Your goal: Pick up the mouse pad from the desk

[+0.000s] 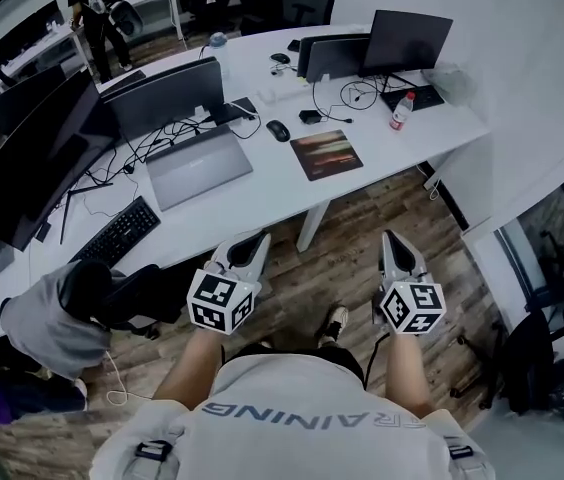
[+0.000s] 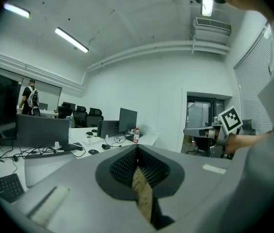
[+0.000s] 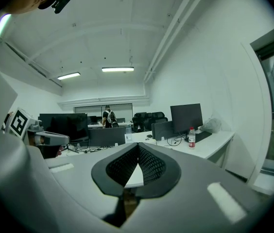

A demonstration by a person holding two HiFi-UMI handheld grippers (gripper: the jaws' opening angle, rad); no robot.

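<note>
The mouse pad (image 1: pixel 326 154), a dark rectangle with a reddish print, lies flat on the white desk (image 1: pixel 382 138) near its front edge. A black mouse (image 1: pixel 278 130) sits just to its left. Both grippers are held over the wooden floor, short of the desk and apart from the pad. My left gripper (image 1: pixel 258 238) points toward the desk with its jaws together and nothing between them (image 2: pixel 137 148). My right gripper (image 1: pixel 393 236) is also shut and empty (image 3: pixel 138 144). The pad does not show clearly in either gripper view.
On the desk are a silver laptop (image 1: pixel 199 166), several dark monitors (image 1: pixel 167 93), a black keyboard (image 1: pixel 119 231), cables and a red-capped bottle (image 1: pixel 399 111). A chair draped with a grey garment (image 1: pixel 52 318) stands at the left. A person (image 1: pixel 92 8) stands far back.
</note>
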